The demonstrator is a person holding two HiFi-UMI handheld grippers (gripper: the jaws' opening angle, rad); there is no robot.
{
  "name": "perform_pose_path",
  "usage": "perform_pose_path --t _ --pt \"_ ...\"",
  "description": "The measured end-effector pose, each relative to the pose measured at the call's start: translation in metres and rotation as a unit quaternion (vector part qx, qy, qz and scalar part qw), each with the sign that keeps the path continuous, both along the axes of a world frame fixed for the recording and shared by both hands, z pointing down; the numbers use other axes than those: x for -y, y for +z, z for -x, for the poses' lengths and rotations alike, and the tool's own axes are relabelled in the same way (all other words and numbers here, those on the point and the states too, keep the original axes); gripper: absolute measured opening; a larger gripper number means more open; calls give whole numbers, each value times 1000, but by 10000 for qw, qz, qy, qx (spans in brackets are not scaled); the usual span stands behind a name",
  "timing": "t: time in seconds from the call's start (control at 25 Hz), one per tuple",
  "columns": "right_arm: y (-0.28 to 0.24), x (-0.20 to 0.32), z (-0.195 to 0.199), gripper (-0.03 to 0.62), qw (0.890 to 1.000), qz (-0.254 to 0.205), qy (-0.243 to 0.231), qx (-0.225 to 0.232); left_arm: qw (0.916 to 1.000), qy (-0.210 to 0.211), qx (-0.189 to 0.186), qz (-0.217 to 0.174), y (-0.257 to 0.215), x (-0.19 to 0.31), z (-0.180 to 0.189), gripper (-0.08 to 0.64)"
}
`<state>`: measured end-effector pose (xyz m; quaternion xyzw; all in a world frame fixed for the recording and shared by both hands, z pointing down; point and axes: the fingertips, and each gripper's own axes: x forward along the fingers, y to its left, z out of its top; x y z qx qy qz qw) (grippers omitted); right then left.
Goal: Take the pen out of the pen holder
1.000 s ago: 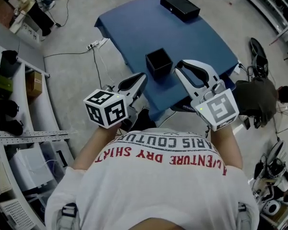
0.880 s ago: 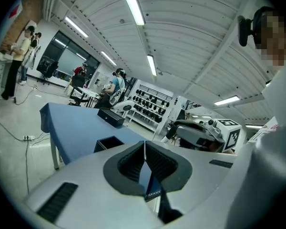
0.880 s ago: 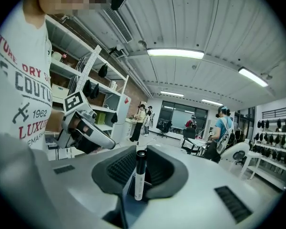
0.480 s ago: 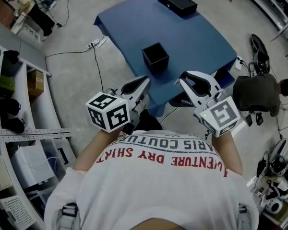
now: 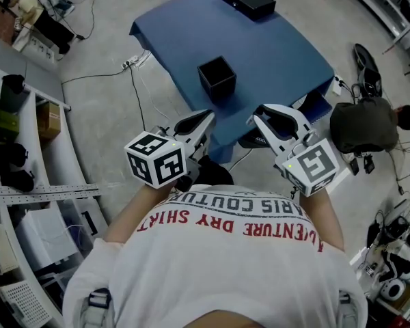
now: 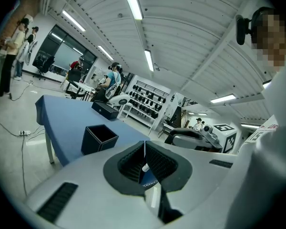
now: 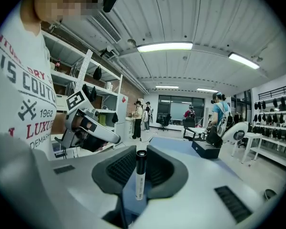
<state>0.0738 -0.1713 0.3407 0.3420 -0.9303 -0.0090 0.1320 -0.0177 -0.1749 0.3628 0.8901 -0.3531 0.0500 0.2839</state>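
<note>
Right gripper view: pen point(image 7: 140, 175) lower end hidden down between fingers point(image 7: 118, 168). Left gripper view: small white item point(image 6: 145, 167) between fingers point(image 6: 161, 162) too small for me to identify. Head view: right gripper point(image 5: 261, 117) housing covers own fingers and pen; left gripper point(image 5: 203, 119) housing likewise covers its fingers. Pen holder point(image 5: 216, 78) interior black; I cannot read contents. Near bench point(image 5: 273, 46) edge partly behind both grippers.
</note>
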Motion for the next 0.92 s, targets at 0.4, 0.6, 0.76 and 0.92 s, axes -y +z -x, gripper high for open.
perform_pose_path --t 0.4,0.6,0.76,0.92 --pt "-3 -4 -1 78 10000 -53 -1 -2 10000 -13 -2 -28 -2 -5 0 32" --pt "-4 -1 4 78 10000 -74 -42 5 10000 -40 22 -20 -3 -4 6 32" --pt "-6 -1 7 78 9999 -121 -95 16 10000 -75 34 -28 -3 -3 8 32" --pt "-8 -3 9 78 9999 -118 -88 6 10000 -83 18 -43 -5 -5 9 32"
